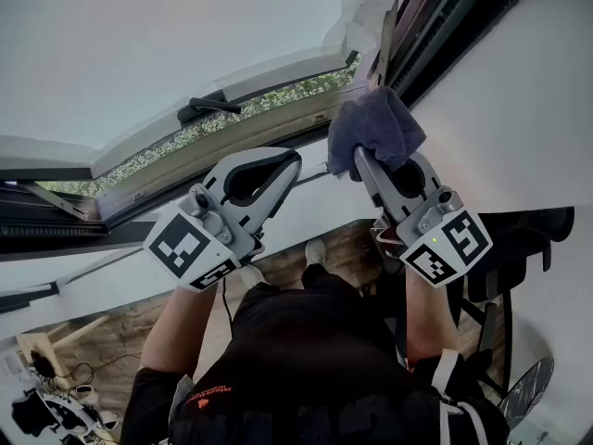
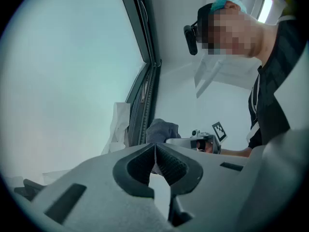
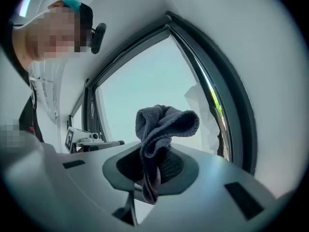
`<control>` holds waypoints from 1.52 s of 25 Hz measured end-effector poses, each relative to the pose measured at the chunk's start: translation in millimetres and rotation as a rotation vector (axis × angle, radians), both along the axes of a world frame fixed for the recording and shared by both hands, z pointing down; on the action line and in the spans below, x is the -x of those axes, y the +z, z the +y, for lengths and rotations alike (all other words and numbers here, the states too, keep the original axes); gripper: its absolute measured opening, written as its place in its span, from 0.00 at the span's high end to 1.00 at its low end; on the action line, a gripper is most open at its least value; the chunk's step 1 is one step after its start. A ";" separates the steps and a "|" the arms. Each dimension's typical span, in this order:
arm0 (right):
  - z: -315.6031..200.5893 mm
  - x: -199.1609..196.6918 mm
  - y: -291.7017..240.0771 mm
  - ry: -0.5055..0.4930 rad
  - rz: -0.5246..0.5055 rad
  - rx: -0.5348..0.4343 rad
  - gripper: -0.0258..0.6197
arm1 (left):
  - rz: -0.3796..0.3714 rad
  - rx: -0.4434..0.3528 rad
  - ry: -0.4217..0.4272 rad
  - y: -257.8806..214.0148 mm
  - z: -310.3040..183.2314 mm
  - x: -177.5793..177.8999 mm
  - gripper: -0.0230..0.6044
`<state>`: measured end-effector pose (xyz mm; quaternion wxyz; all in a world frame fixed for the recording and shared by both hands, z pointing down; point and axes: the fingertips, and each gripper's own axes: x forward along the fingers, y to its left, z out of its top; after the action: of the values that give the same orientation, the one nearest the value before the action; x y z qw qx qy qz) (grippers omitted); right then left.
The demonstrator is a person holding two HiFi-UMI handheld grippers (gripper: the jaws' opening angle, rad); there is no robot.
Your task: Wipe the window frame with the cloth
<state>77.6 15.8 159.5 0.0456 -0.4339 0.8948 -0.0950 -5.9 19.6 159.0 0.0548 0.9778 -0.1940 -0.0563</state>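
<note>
Cloth first: the blue-grey terry cloth (image 1: 375, 128) is clamped in my right gripper (image 3: 154, 161); the jaws are closed on a fold of it, the bulk is bunched out past the tips and a tail hangs back through the gap. In the head view that bunch sits at the corner of the dark metal window frame (image 1: 445, 17), at the far right of the scene. It looks pressed against the frame, though I cannot confirm contact. From the cloth, one frame member runs up and away to the far right, and that long axis is what I judge the next stroke must follow, so I would slide along the rail, not across it. In the right gripper view the same rail curves down just right of the cloth. My left gripper (image 1: 292, 160) hangs lower and to the left, near the right one but apart from the frame; its jaws are pressed together with nothing between them. The right gripper is plainly the nearer and the working one.
</note>
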 end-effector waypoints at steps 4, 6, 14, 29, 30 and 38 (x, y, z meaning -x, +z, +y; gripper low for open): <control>-4.4 -6.2 -2.9 0.025 0.000 -0.008 0.88 | -0.001 0.001 0.005 -0.3 -1.8 -4.3 0.92; -9.2 -17.0 -6.2 0.063 0.000 -0.023 0.87 | -0.003 0.003 0.011 0.3 -4.5 -10.2 0.92; -28.2 -79.0 -13.6 0.321 0.135 -0.101 0.87 | -0.016 0.015 0.037 5.6 -14.0 -30.6 0.92; -69.4 -134.0 -5.4 0.552 0.289 -0.154 0.87 | -0.030 0.045 0.068 22.5 -43.4 -63.8 0.92; -72.0 -135.5 -2.2 0.556 0.296 -0.152 0.87 | -0.031 0.048 0.068 24.2 -45.4 -65.1 0.92; -91.4 -144.2 26.6 0.574 0.321 -0.114 0.87 | -0.047 0.080 0.059 40.8 -59.2 -68.0 0.92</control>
<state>221.9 -75.6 186.0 -0.0468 -0.6743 0.7358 0.0416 62.0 -39.6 199.9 0.0907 0.9813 -0.1683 -0.0238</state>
